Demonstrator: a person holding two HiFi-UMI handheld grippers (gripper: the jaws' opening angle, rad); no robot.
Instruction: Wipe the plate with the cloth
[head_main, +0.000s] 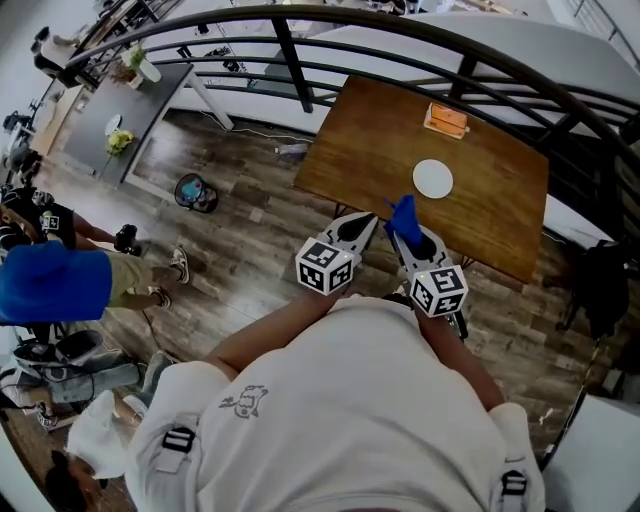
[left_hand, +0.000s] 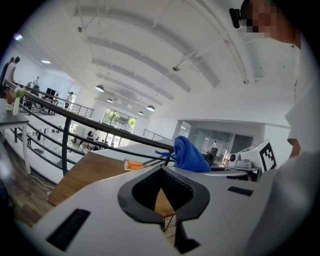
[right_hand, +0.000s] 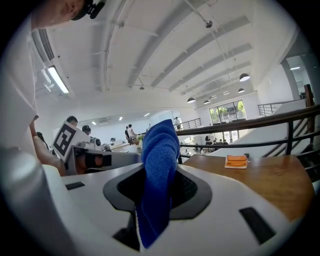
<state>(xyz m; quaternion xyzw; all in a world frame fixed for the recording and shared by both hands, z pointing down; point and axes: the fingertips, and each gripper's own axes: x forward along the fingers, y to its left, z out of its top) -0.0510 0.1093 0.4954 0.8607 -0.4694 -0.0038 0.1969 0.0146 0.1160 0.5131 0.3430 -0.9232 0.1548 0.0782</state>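
Our right gripper (right_hand: 158, 192) pinches the cloth (right_hand: 160, 150), its length standing upright from the jaws; our left gripper (left_hand: 162, 192) is closed, empty.

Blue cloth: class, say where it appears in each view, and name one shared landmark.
Head view: cloth just right of centre, by the table edge.
Left gripper view: cloth right of centre, above the jaws.
Right gripper view: cloth at centre, pinched between the jaws.
Shared landmark: orange pad on the table.
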